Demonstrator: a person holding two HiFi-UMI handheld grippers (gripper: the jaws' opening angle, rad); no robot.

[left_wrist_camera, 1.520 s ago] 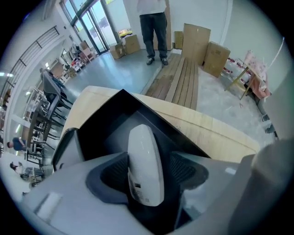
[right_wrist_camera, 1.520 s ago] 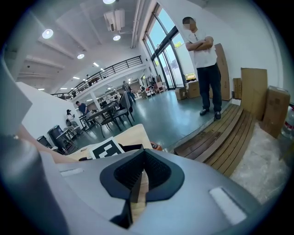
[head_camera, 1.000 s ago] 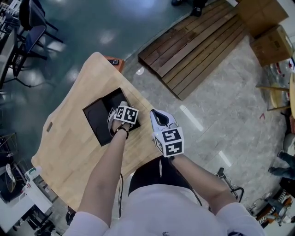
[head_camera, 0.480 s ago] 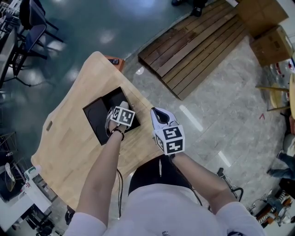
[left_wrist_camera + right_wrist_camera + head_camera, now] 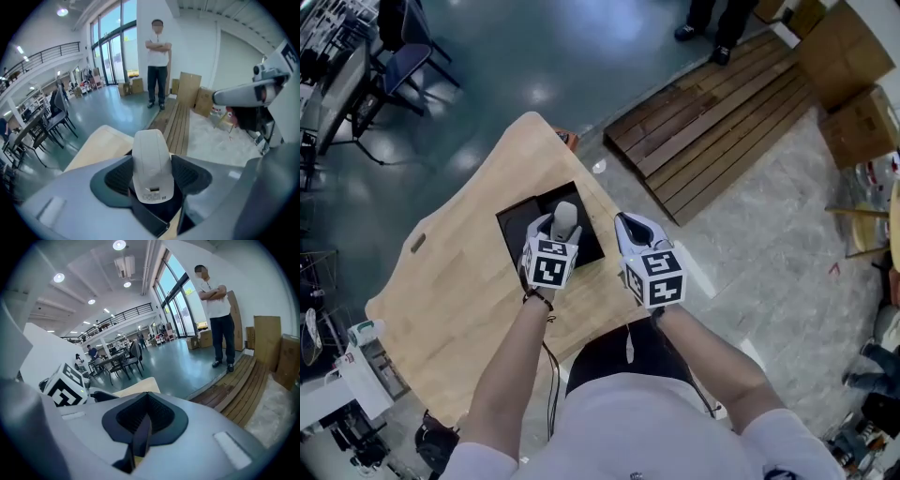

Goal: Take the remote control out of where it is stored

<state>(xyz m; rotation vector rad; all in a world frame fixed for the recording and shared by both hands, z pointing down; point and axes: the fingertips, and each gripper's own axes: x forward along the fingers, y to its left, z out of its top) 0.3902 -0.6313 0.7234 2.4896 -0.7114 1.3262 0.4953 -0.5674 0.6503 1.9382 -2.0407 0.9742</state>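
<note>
A white remote control (image 5: 566, 217) stands up between the jaws of my left gripper (image 5: 558, 231), which is shut on its lower end. It hangs above the open black box (image 5: 517, 232) on the wooden table (image 5: 450, 272). In the left gripper view the remote (image 5: 151, 159) points away from the camera, with the dark pads (image 5: 117, 176) pressed on both sides and the left gripper (image 5: 151, 177) closed round it. My right gripper (image 5: 630, 231) hovers just right of the box, shut with nothing in it. In its own view the right gripper (image 5: 142, 427) shows its pads pressed together.
A slatted wooden pallet (image 5: 722, 112) lies on the floor beyond the table, with cardboard boxes (image 5: 853, 66) at the far right. A person (image 5: 158, 61) stands with folded arms by the pallet. Chairs (image 5: 403, 56) stand at the far left. A small dark item (image 5: 567, 138) sits at the table's far corner.
My left gripper has come up out of the black box with the white remote held in it. The right gripper has stayed beside the box. The head view has shifted a little.
</note>
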